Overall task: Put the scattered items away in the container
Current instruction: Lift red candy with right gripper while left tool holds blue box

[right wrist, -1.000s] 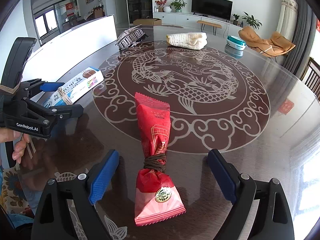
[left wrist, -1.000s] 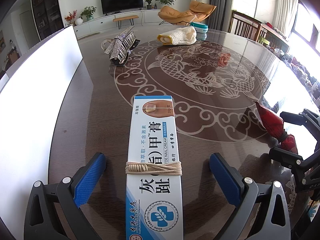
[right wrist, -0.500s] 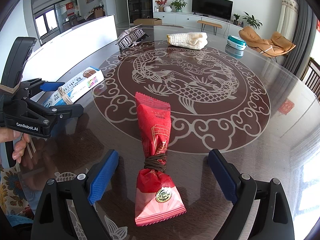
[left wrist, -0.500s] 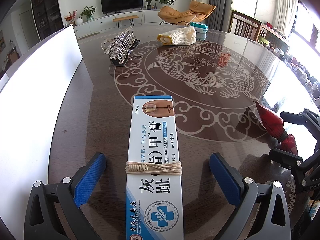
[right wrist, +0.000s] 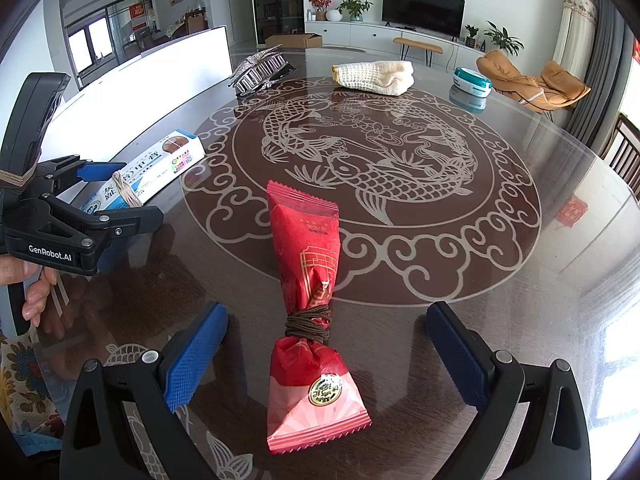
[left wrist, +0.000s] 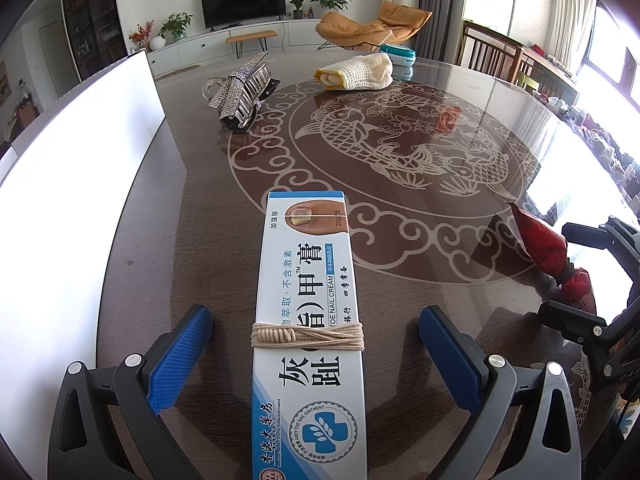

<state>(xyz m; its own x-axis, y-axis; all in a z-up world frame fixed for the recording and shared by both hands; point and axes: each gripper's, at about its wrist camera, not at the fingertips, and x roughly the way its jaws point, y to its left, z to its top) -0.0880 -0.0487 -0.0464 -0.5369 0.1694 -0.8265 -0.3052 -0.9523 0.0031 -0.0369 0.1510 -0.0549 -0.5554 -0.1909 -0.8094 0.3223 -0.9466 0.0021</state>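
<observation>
1. The white container (left wrist: pixel 72 200) runs along the table's (left wrist: pixel 400 272) left edge; nothing shows inside it from here.
2. Step in hand, as I judge it: both pick-ups are lined up and neither is closed. The left gripper (left wrist: pixel 316 356) is spread wide astride the nail cream box (left wrist: pixel 308 320), pads clear of its sides; the right gripper (right wrist: pixel 324 354) stands equally wide around the red snack packet (right wrist: pixel 310 280) near the front edge.
3. Next each needs to squeeze at the cord-wrapped waist (the packet will crumple), then lift toward the container.
4. Only the right view shows the person's hand (right wrist: pixel 36 292); both show the hair clip (left wrist: pixel 240 92), cloth (left wrist: pixel 354 74) and teal tin (right wrist: pixel 472 82) at the far edge.
</observation>
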